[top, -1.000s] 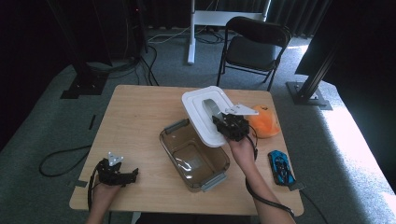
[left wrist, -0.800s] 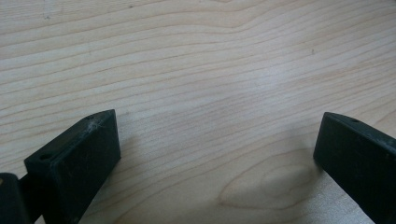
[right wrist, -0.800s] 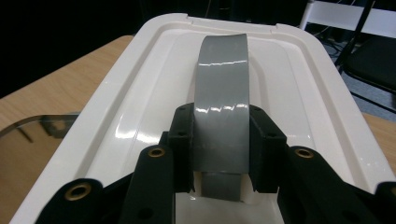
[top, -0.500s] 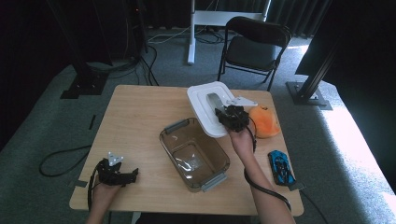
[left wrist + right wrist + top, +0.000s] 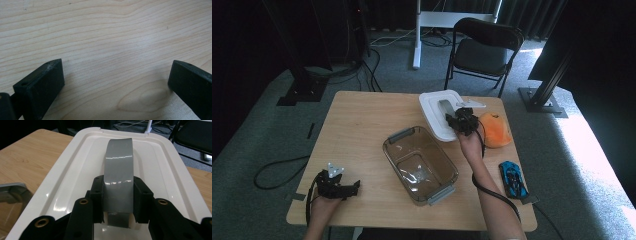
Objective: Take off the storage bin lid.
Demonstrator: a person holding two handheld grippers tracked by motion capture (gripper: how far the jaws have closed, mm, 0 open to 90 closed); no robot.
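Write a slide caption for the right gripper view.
Right hand-held gripper shut on the grey tape handle of a white lid, wooden table beyond.

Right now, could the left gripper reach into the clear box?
Probably yes. The left gripper rests open on bare table, the clear box stands uncovered, and nothing lies between them. The right gripper holds the white lid aside.

Tape handle [image 5: 118,182] base hidden behind tongs; lid [image 5: 160,167] near edge cropped.
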